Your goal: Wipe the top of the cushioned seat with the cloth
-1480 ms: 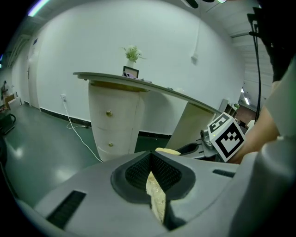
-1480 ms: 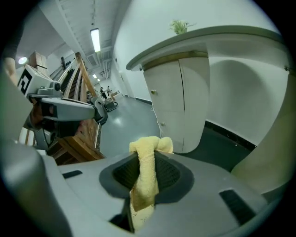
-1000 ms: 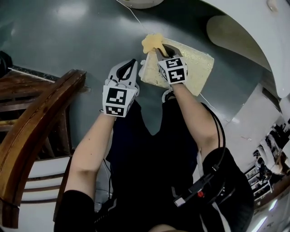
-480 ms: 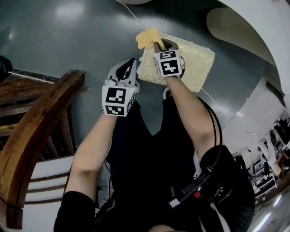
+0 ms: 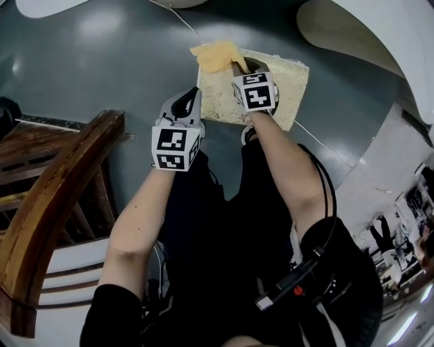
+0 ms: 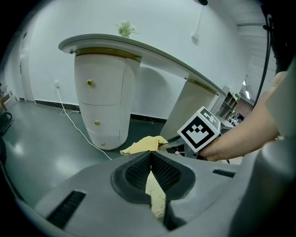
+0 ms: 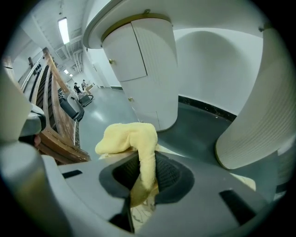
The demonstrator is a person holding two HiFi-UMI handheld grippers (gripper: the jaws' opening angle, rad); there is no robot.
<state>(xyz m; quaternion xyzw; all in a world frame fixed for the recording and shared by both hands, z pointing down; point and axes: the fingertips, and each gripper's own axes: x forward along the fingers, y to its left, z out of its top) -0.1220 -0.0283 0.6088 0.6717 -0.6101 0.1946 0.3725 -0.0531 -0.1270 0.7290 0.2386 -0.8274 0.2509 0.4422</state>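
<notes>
The cushioned seat (image 5: pixel 285 85) is a pale cream padded square low on the grey floor in the head view. My right gripper (image 5: pixel 234 64) is over its far left part, shut on a yellow cloth (image 5: pixel 213 55) that bunches at the seat's far left corner. In the right gripper view the cloth (image 7: pixel 132 139) hangs out of the closed jaws. My left gripper (image 5: pixel 190 101) sits just left of the seat's near edge, shut with nothing in it. In the left gripper view I see the cloth (image 6: pixel 143 145) and the right gripper's marker cube (image 6: pixel 200 130) ahead.
A brown wooden chair (image 5: pixel 54 203) stands at the left. White curved cabinets (image 6: pixel 104 92) rise beyond the seat, and a white cable (image 5: pixel 180 20) runs across the grey floor. My legs in dark trousers stand right behind the seat.
My right gripper has carried the cloth leftward across the seat's far edge to its left corner. The left gripper has edged a little forward.
</notes>
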